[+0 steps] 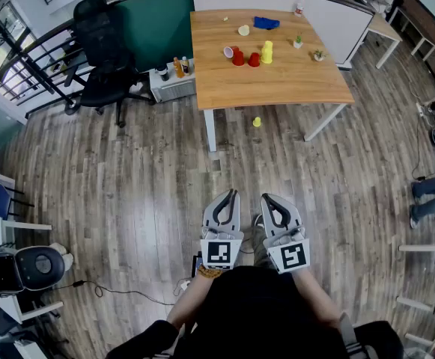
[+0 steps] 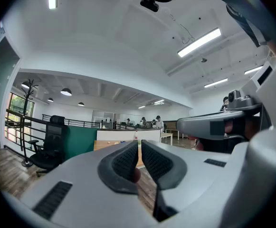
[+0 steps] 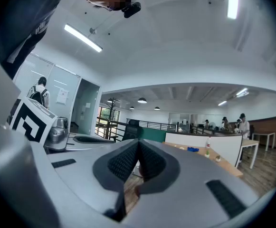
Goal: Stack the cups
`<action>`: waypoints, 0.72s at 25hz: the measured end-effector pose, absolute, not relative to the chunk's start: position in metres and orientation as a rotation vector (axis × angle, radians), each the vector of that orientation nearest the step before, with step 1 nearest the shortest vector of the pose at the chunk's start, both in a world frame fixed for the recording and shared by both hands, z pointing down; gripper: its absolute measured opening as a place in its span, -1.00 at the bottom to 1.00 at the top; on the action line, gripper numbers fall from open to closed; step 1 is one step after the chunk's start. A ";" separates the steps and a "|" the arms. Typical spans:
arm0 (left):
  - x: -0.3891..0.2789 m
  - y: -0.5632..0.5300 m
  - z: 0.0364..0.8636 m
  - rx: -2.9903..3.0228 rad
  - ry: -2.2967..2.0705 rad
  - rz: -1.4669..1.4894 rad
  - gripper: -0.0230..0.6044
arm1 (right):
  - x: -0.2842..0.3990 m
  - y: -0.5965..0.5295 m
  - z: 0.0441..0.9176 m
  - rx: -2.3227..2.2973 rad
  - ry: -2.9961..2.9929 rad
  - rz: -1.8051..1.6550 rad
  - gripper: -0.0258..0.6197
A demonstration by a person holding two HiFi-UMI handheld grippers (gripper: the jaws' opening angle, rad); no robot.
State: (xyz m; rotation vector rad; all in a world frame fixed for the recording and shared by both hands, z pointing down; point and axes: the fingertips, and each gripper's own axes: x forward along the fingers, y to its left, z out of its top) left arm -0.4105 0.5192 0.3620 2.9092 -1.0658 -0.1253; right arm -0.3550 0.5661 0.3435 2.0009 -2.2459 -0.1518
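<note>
Left gripper [image 1: 232, 194]: jaws together, nothing between them. Right gripper [image 1: 266, 198]: jaws pressed together, also empty. Both are held level, side by side, over the plank floor.

Cups are all well ahead, on the light wooden table [image 1: 277, 88]: a small red plastic cup [image 1: 237, 56], a second red plastic cup [image 1: 254, 60] just beside it, and a taller yellow plastic cup [image 1: 266, 51] upright to their right. One small yellow cup [image 1: 257, 122] sits on the floor by the table's near edge.

Judgement: cups lie straight ahead, with the floor cup nearest and slightly favouring the right gripper; a walk forward is needed first
</note>
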 end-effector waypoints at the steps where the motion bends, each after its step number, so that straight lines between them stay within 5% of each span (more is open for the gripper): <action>1: -0.409 0.515 0.363 2.913 -1.071 -0.117 -0.80 | -0.353 0.561 0.343 2.005 -2.253 -0.151 -0.91; 18: -0.297 0.407 0.360 2.932 -1.202 0.026 -0.80 | -0.210 0.444 0.349 2.092 -2.306 -0.050 -0.90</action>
